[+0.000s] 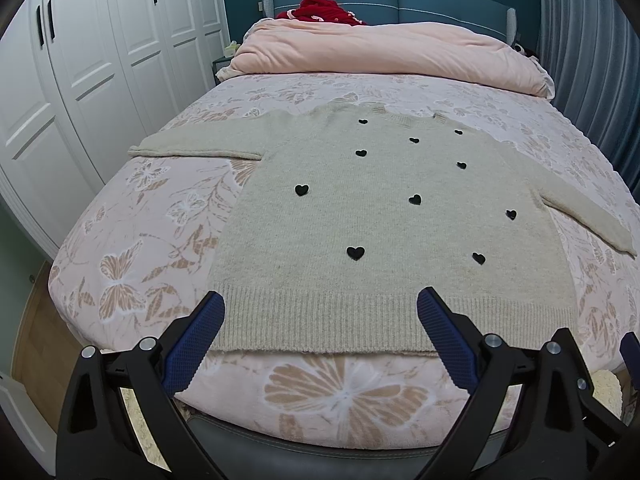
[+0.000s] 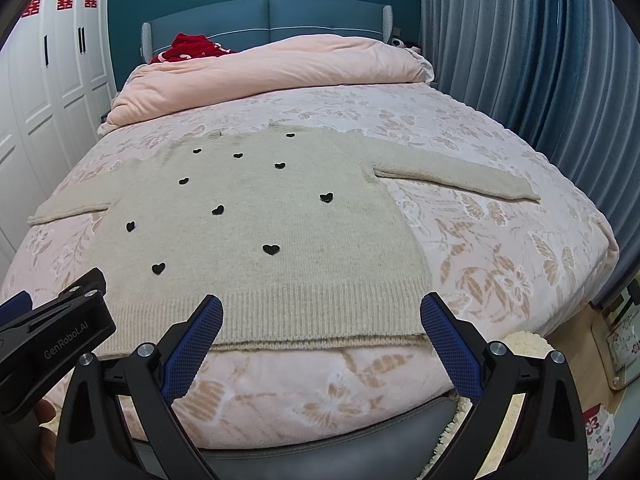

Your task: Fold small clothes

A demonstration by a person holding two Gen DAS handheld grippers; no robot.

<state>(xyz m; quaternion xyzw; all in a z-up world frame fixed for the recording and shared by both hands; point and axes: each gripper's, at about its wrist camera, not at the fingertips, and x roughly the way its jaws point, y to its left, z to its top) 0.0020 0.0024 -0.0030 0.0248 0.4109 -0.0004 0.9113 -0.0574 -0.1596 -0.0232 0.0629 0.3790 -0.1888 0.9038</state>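
Left wrist view, beige knitted sweater with small black hearts (image 1: pixel 384 220) spread flat on pink butterfly-print bedspread (image 1: pixel 132 240), sleeves out sideways, left gripper (image 1: pixel 320 300) fingers spread wide above ribbed hem, right gripper (image 2: pixel 322 304) likewise released, grasping nothing, folded pink duvet (image 1: pixel 380 52) beyond

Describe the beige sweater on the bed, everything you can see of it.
The sweater is a fuzzy beige knit scattered with small black hearts, ten by my count. It lies flat and face up on the floral bedspread, both sleeves spread out sideways, neckline toward the pink duvet, ribbed hem at the foot edge. It is unfolded. The open left tool and right tool hover at the hem; neither grips it.
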